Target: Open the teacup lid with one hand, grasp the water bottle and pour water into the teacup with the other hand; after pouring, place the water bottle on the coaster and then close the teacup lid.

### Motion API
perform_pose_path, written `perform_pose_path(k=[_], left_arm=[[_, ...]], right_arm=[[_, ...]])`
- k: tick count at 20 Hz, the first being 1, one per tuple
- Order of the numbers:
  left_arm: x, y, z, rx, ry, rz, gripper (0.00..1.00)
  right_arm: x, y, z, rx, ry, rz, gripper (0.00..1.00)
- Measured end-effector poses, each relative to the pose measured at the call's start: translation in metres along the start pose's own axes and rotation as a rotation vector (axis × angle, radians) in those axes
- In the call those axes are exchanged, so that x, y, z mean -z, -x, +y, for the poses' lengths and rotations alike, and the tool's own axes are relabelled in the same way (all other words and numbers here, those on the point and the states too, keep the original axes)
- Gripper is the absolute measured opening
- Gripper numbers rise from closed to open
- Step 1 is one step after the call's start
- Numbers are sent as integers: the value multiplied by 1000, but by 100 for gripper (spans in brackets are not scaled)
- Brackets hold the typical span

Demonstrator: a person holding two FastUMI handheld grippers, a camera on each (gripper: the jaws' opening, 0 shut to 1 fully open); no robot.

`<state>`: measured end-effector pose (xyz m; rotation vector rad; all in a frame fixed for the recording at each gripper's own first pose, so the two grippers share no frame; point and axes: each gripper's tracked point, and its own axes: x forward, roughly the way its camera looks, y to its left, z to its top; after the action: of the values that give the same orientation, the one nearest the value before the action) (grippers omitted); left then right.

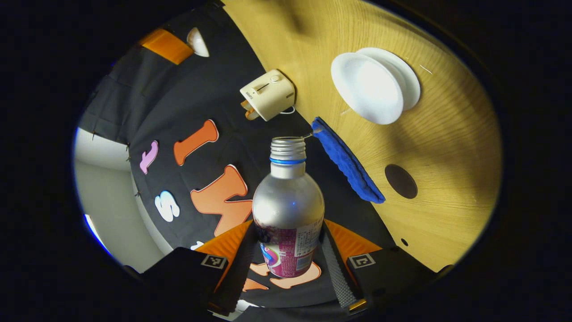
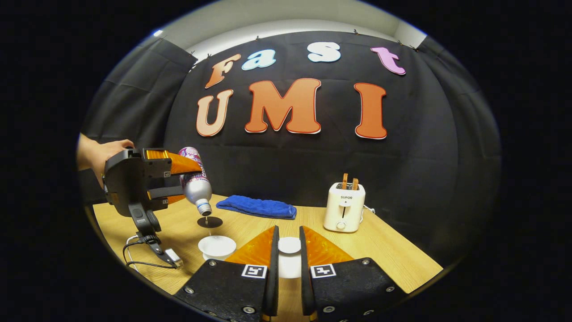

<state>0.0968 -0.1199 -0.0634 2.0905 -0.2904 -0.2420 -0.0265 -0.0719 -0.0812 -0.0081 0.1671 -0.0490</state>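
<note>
While my left gripper clamps the water bottle by its labelled body and tips it neck-down, a thin stream falls above the table; from here it looks to drop nearer the dark coaster than the open teacup, so I risk wetting the wood unless I shift over the cup. My right gripper pinches the white lid, lifted clear; a loose pinch could drop it
</note>
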Motion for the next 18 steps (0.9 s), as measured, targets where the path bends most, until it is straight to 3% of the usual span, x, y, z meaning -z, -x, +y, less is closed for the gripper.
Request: perform_pose_path(k=[6, 7, 14, 15, 18], left_arm=[[23, 8, 15, -120, 242, 29, 87], [32, 10, 20, -146, 296, 46, 83], [80, 29, 32, -337, 765, 162, 83], [87, 32, 34, -366, 842, 178, 79], [98, 39, 38, -447, 1051, 206, 83]], right_arm=[[1, -7, 7, -4, -5, 13, 22], [0, -9, 9, -6, -9, 14, 22], [-5, -21, 26, -26, -7, 21, 21], [-7, -23, 29, -30, -2, 21, 21], [-9, -28, 40, -52, -7, 25, 21]])
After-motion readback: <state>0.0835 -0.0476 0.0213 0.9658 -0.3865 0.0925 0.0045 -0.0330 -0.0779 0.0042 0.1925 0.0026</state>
